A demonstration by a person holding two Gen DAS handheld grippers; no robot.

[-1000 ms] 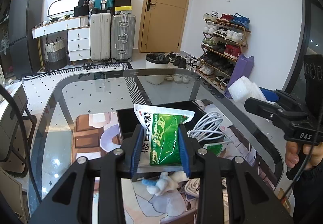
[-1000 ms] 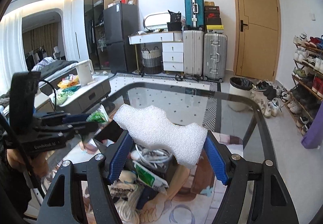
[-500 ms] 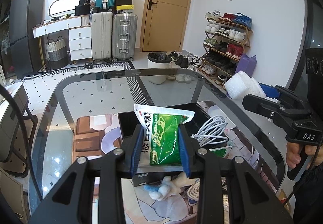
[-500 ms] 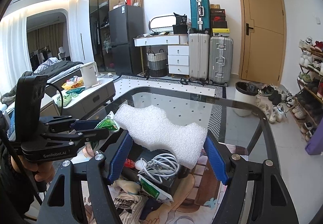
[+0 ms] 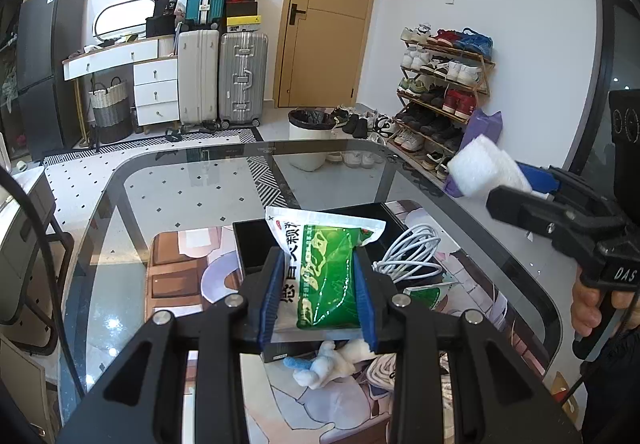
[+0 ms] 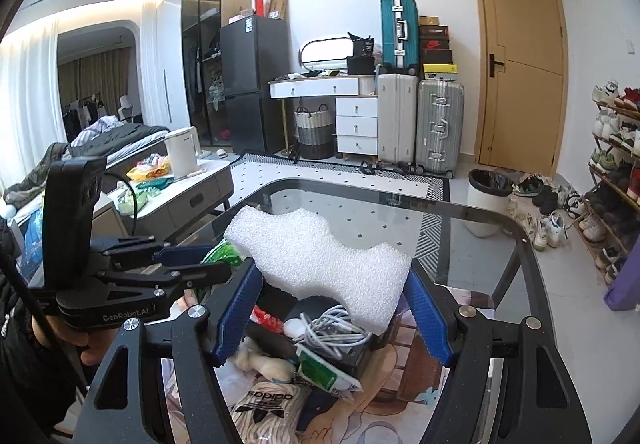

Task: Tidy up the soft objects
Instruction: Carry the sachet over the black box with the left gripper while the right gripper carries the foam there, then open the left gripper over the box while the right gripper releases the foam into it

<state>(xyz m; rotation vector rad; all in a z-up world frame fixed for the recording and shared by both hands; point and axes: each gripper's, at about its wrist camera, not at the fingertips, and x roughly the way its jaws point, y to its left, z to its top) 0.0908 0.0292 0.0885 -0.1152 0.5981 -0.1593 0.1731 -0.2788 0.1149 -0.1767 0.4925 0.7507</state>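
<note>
Left gripper point(image 5: 318, 294): blue-padded fingers closed against both sides of a green-and-white printed plastic packet point(image 5: 326, 268), held at frame centre above a black rectangular box point(image 5: 256, 244).

Right gripper point(image 6: 332, 310): spread wide, its blue pads pressing the ends of a white wavy-edged foam block point(image 6: 320, 256), held mid-frame over the box.

Box contents: coiled white cable point(image 6: 334, 328), lower centre.

Support: glass-topped table with dark rim point(image 5: 168, 184).

Foreground, right view: white Adidas-branded fabric item point(image 6: 266, 404), bottom centre.

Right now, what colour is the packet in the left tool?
Green and white packet, clearest in the left wrist view.
</note>
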